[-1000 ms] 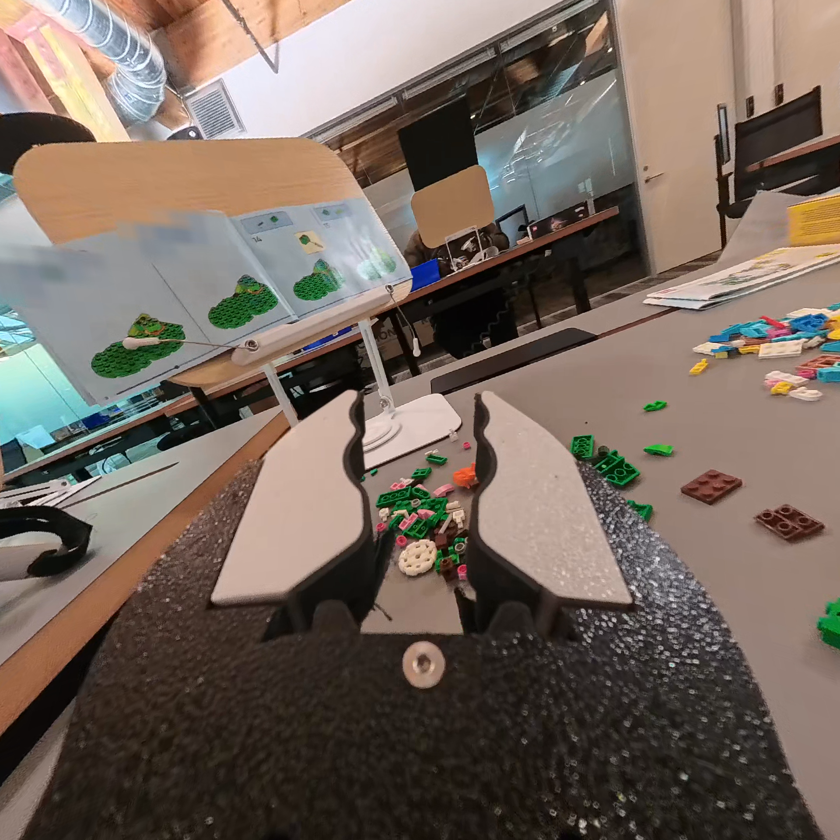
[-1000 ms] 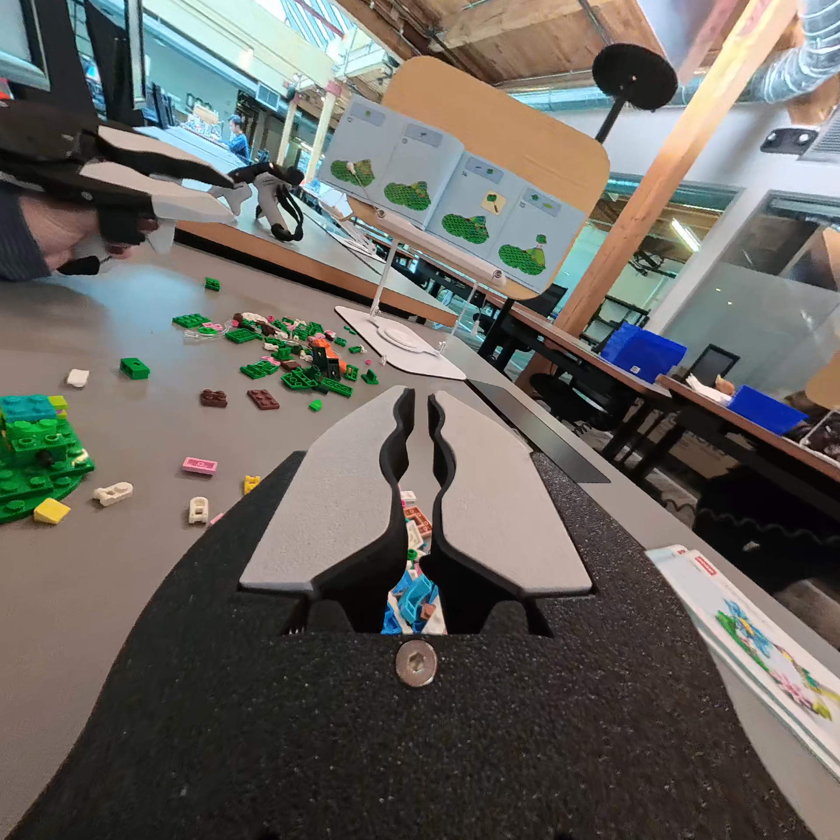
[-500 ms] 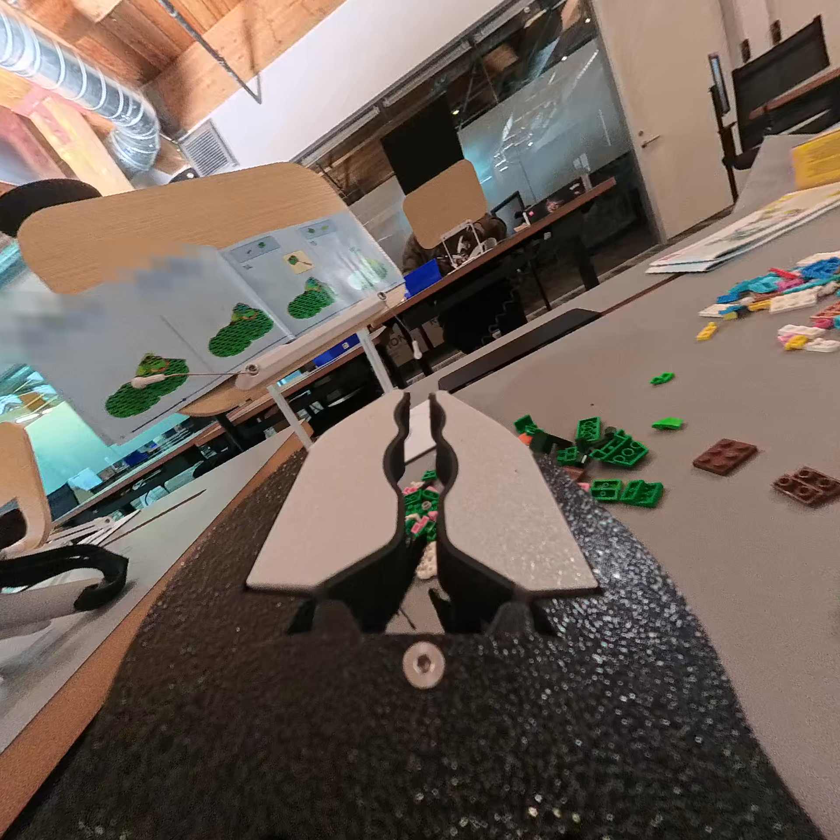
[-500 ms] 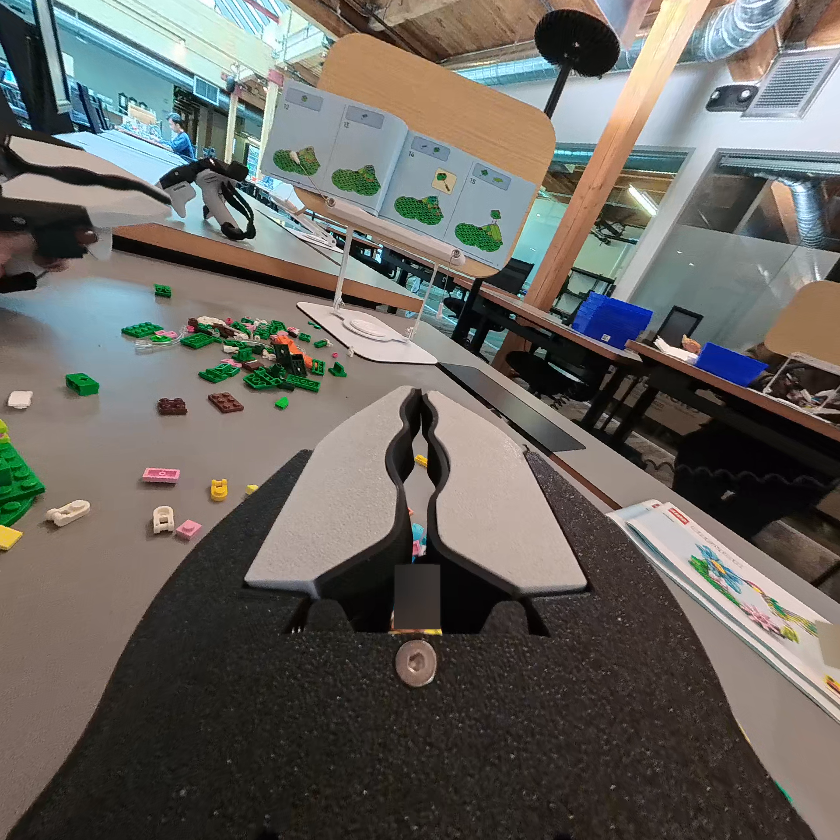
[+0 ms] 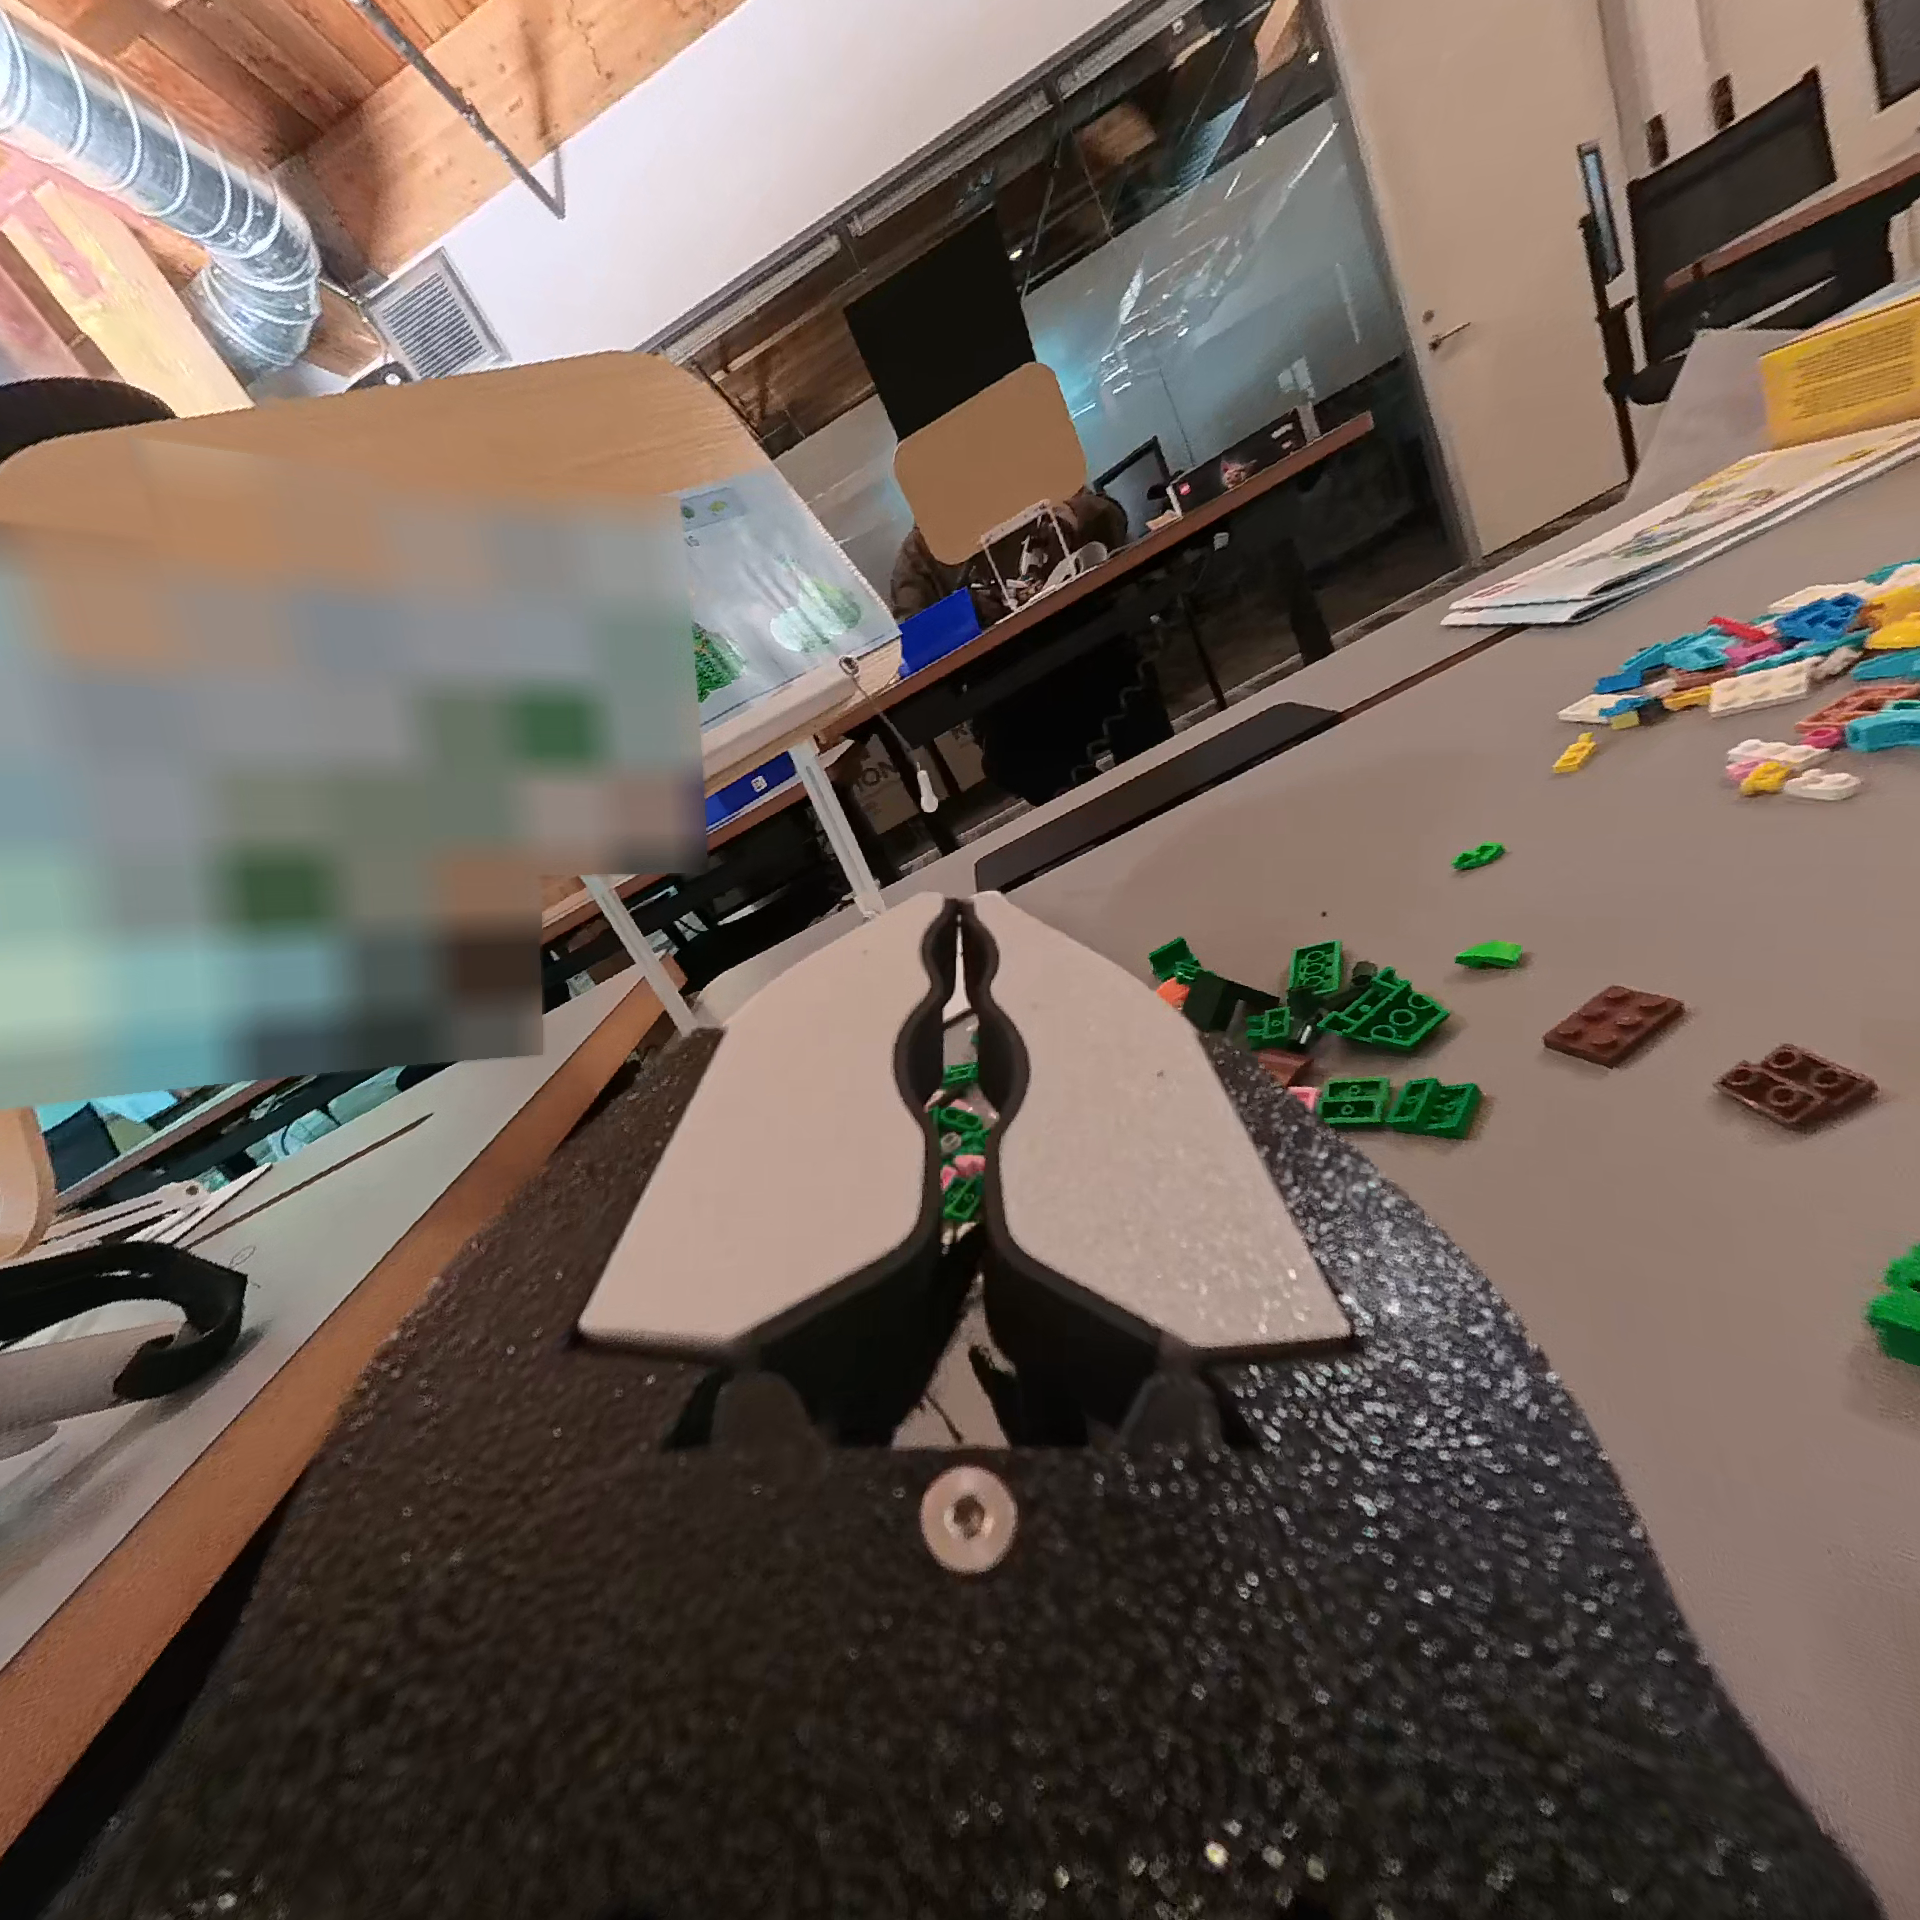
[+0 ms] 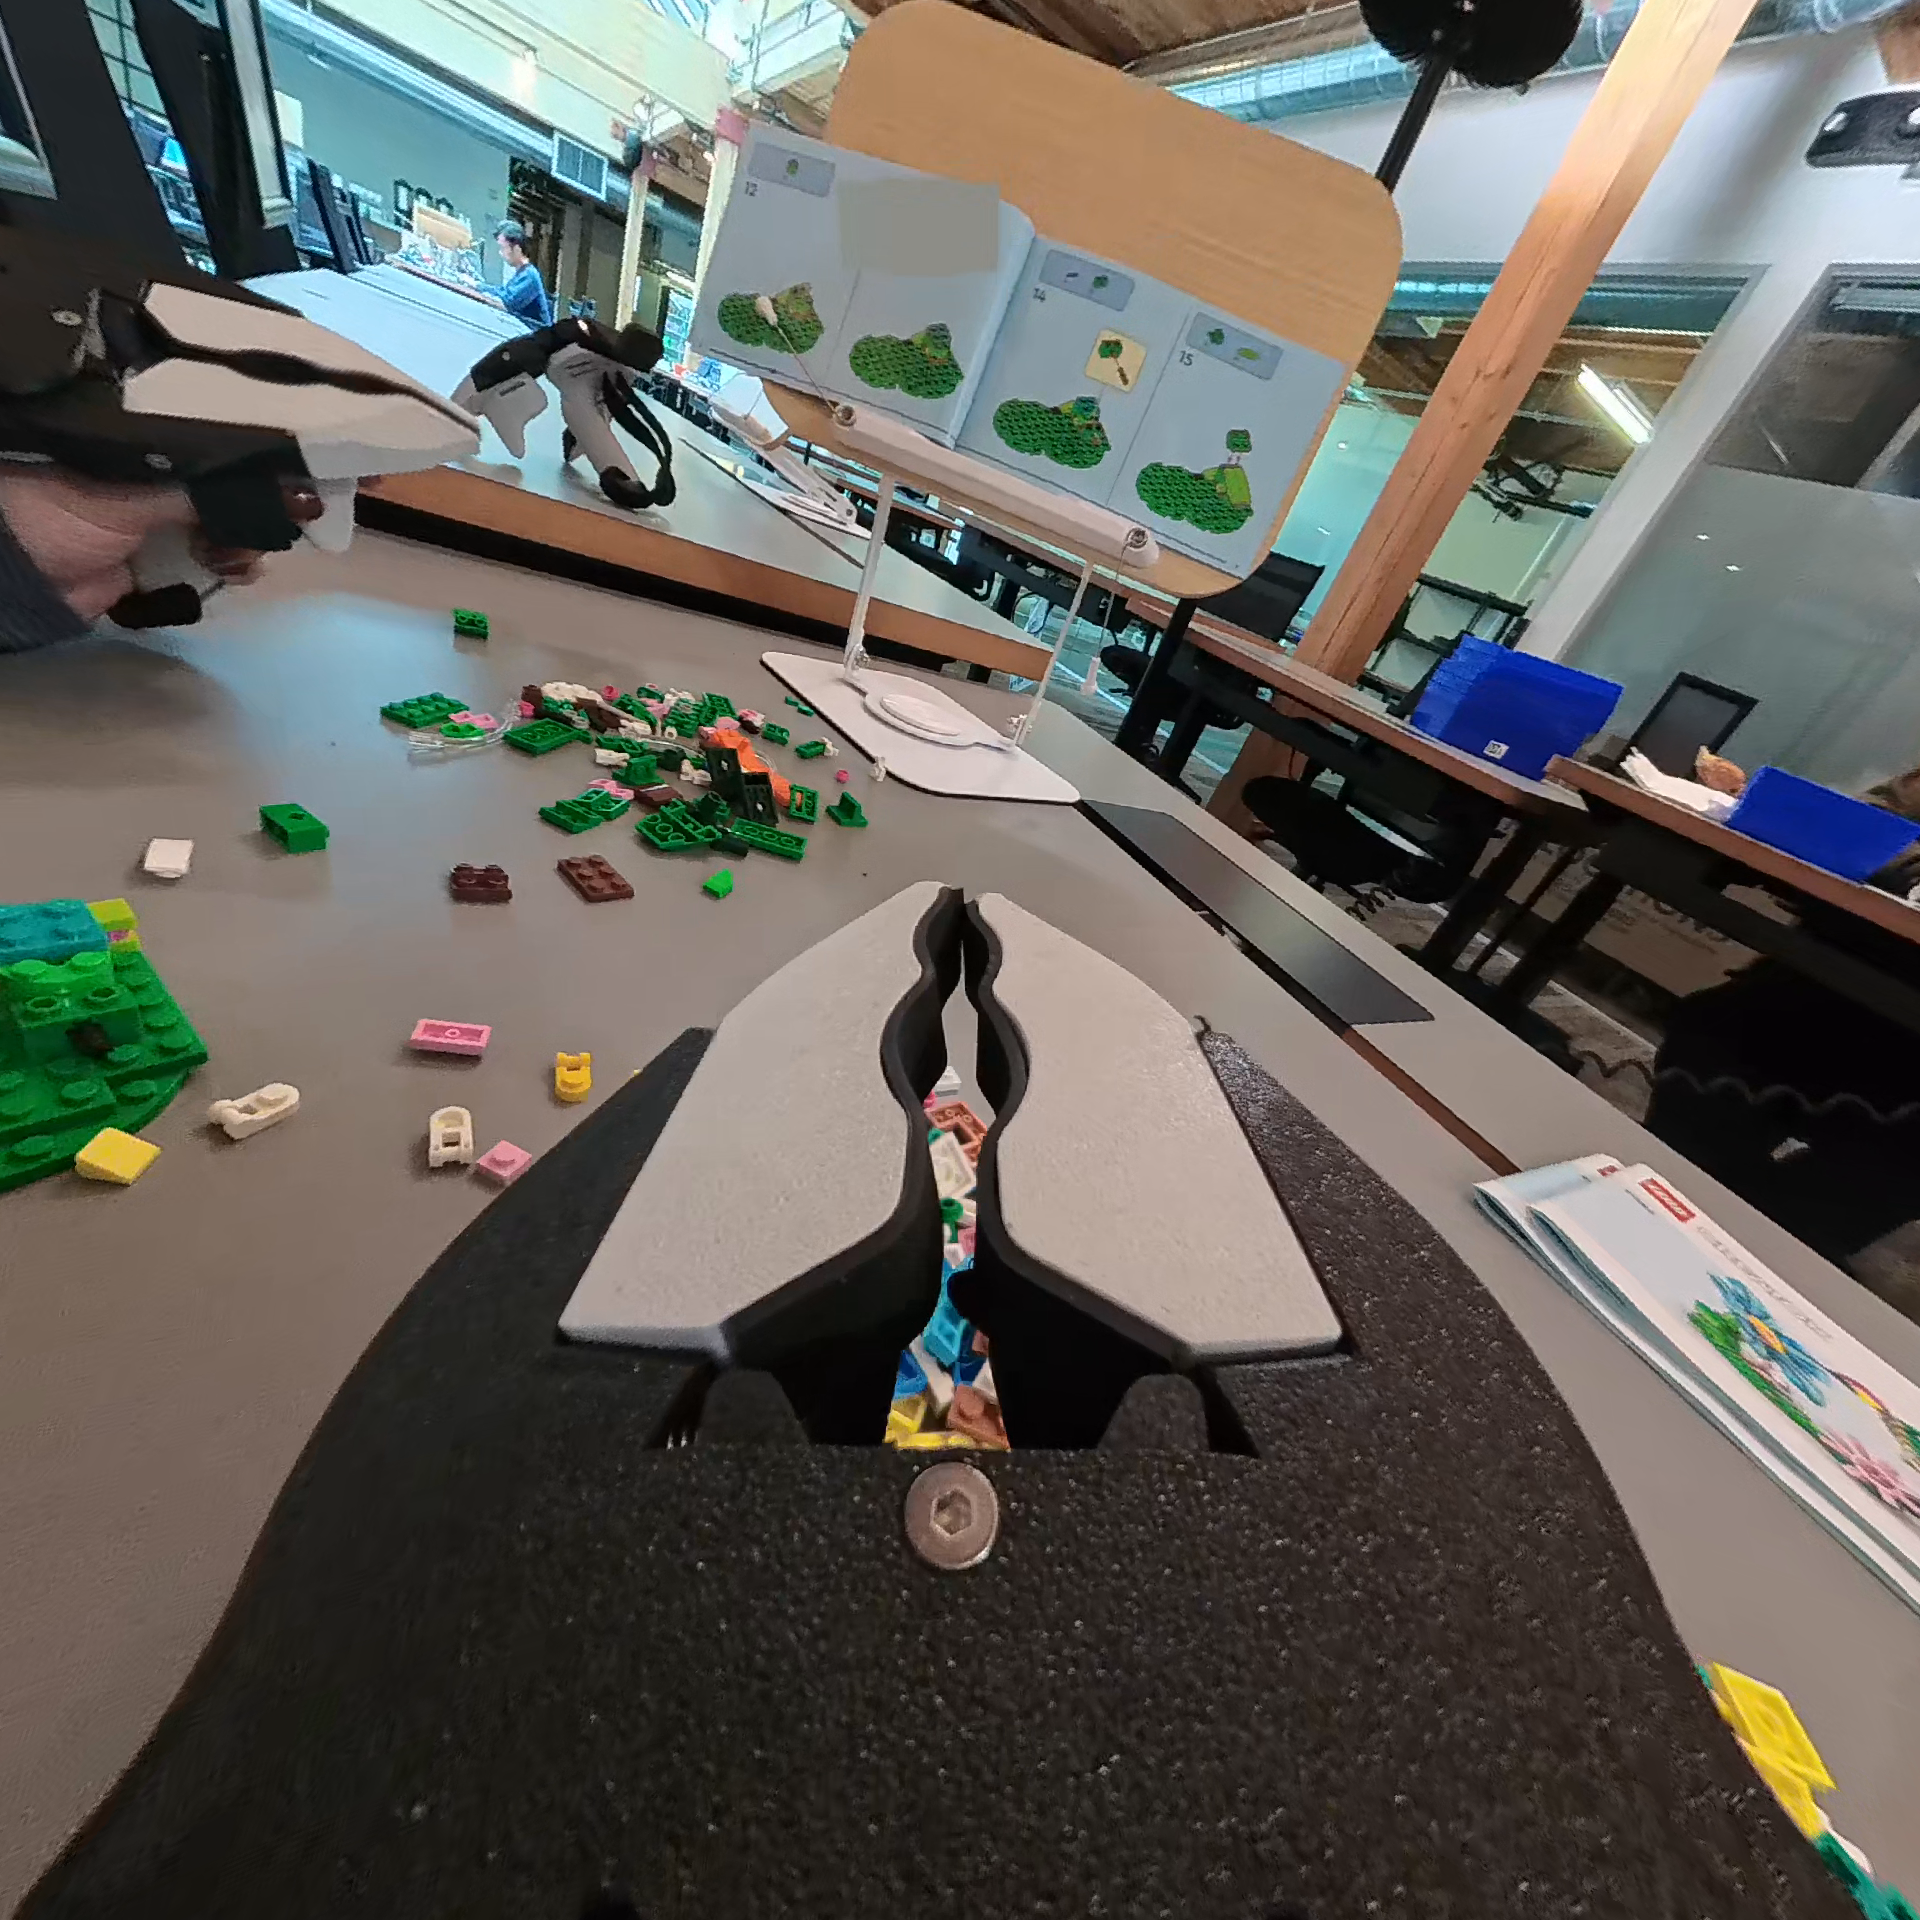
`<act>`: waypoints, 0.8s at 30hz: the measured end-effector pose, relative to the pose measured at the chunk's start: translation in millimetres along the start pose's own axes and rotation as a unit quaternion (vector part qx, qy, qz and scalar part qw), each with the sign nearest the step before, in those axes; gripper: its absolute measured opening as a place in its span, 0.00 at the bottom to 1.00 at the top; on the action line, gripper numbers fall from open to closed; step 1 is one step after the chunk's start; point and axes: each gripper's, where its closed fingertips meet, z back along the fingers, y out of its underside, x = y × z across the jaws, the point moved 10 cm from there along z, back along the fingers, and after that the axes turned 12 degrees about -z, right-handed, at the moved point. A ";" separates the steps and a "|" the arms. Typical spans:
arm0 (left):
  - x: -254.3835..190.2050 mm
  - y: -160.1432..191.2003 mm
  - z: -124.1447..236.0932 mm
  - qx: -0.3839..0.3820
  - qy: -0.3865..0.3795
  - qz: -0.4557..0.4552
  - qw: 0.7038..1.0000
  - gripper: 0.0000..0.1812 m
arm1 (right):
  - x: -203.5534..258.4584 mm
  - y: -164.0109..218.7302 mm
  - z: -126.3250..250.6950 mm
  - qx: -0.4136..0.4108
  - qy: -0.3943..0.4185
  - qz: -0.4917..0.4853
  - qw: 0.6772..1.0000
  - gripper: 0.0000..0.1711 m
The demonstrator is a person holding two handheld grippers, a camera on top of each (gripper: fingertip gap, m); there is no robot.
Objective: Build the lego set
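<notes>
Two grey-fingered grippers hover above the grey tabletop [image 6: 312,1351], each with its tips pressed together and nothing between them. Beneath the left gripper [image 5: 960,914] lies a scatter of small green, brown and pink lego pieces [image 5: 1361,1023]; beneath the right gripper [image 6: 961,902] sits a heap of blue, white and yellow lego pieces [image 6: 951,1351]. A partly built green lego base [image 6: 73,1039] rests at far left, near an open instruction booklet on a wooden stand [image 6: 1018,353].

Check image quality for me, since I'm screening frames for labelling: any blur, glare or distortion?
Left wrist view: a mosaic patch hides most of the instruction booklet; sparkly highlights on the black mount. Right wrist view: sharp, the left gripper slightly soft, wide-angle bending at the edges.
</notes>
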 end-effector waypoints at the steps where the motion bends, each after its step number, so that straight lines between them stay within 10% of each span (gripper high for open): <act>1: -0.8 0.1 -0.3 0.002 0.004 -0.001 1.000 0.00 | 0.4 0.3 -0.4 0.002 -0.004 0.000 1.000 0.00; 24: -5.7 -1.9 -2.4 -0.006 0.020 -0.016 1.000 0.00 | 3.8 1.4 -2.2 0.012 -0.018 0.007 1.000 0.00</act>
